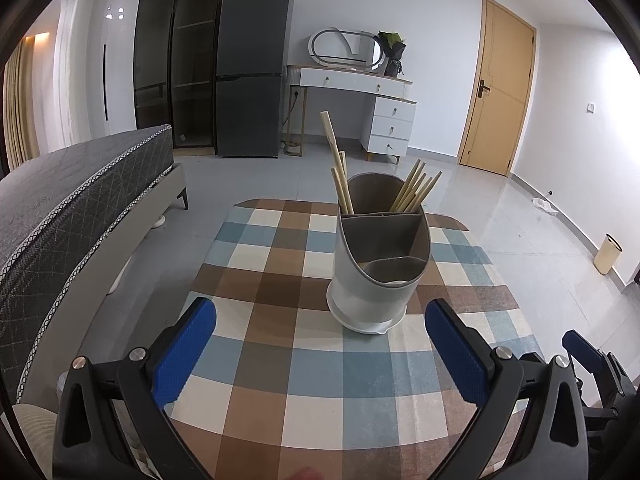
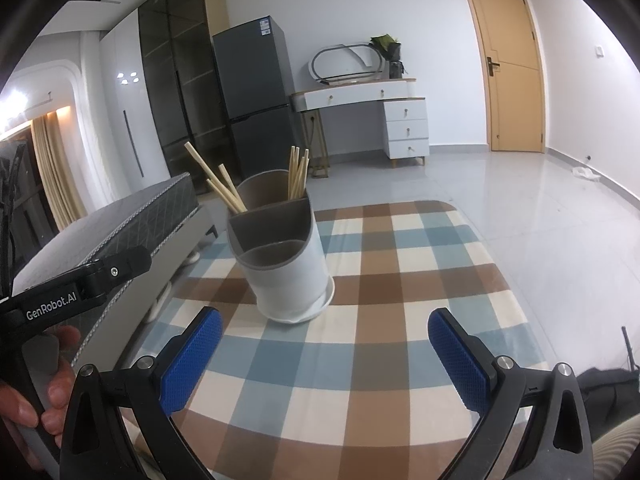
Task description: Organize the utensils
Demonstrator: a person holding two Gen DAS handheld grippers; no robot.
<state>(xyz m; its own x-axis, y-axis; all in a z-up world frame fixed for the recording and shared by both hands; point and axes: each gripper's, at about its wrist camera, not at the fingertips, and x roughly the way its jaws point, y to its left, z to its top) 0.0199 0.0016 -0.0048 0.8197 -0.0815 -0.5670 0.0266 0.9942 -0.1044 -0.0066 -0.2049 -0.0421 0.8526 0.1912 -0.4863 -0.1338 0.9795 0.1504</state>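
Blue-padded left gripper (image 1: pixel 320 344) and right gripper (image 2: pixel 325 346) are gaping wide, holding nothing, facing the holder (image 1: pixel 376 264) of chopsticks (image 1: pixel 414 192).

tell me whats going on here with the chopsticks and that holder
A person holds a two-finger tool in each hand over a checked tablecloth. Both the left tool and the right tool are open and hold nothing. In front of them stands a grey-and-white utensil holder, with chopsticks standing in its two rear compartments; the front compartments hold no chopsticks. No loose utensils show on the table.
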